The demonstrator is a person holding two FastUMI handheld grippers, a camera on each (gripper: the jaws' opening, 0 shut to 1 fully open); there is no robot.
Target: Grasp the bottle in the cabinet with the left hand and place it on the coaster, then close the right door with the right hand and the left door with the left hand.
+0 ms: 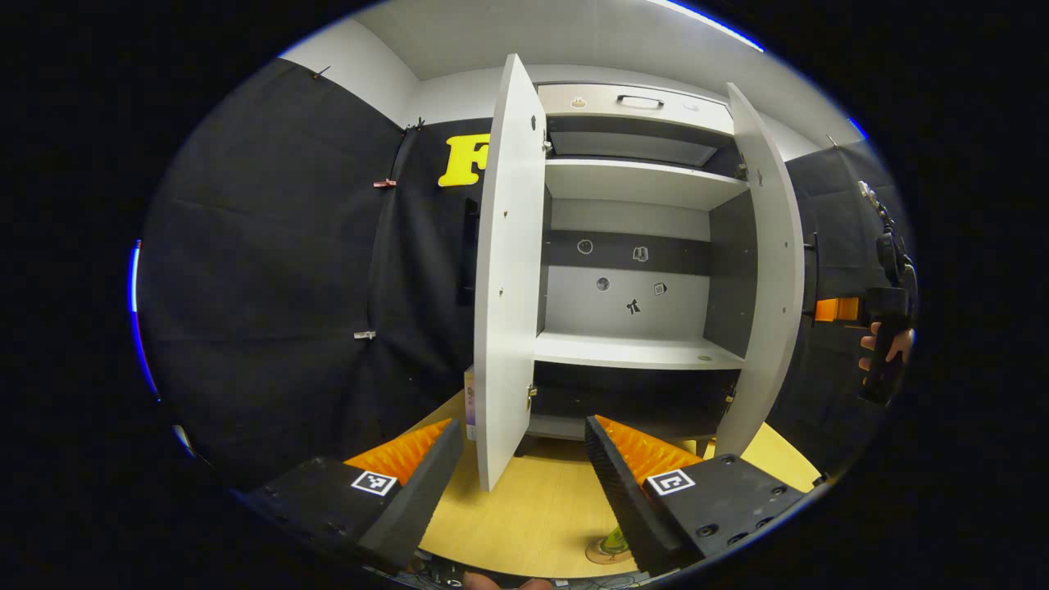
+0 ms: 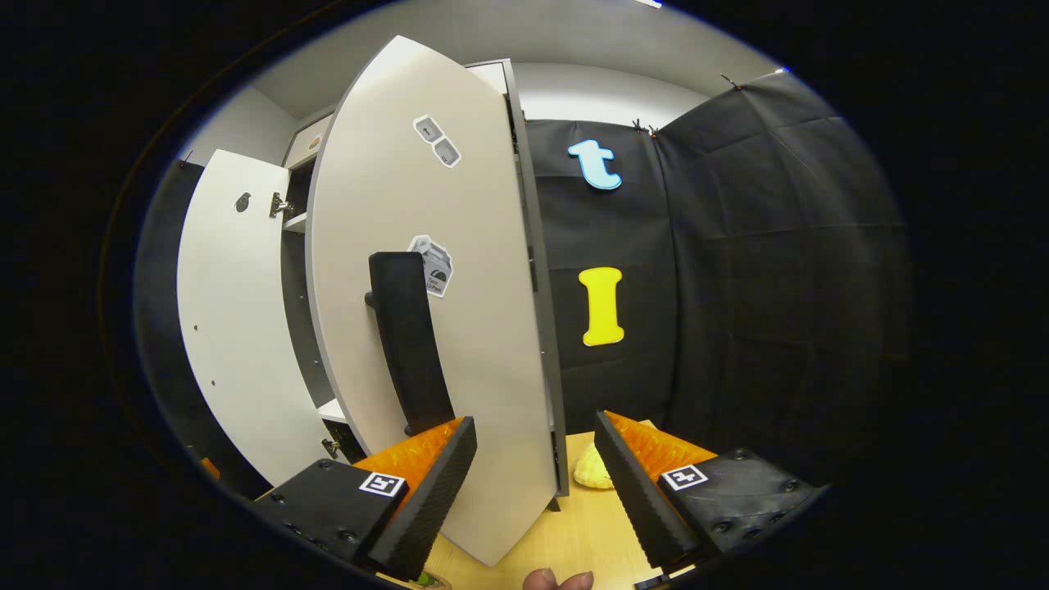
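Observation:
The grey cabinet point(image 1: 631, 348) stands with both doors swung wide and its shelves bare. The left door point(image 1: 508, 279) and right door point(image 1: 766, 270) flank the opening. My left gripper point(image 1: 523, 423) is open in front of the cabinet, low over the wooden table point(image 1: 533, 508). A greenish bottle point(image 1: 613, 541) stands on a round coaster point(image 1: 602, 557) by its right finger, largely hidden. My right gripper point(image 2: 534, 419) is open close to the right door's outer face point(image 2: 393, 246), just below its black handle point(image 2: 406, 344). A hand holds this gripper point(image 1: 889, 287) beyond the right door.
A pale yellow lumpy object point(image 2: 592, 471) lies on the table beside the cabinet's side. A small box point(image 1: 470, 401) stands behind the left door. Black cloth walls close in on both sides. The left door's inner face point(image 2: 233, 328) is farther off.

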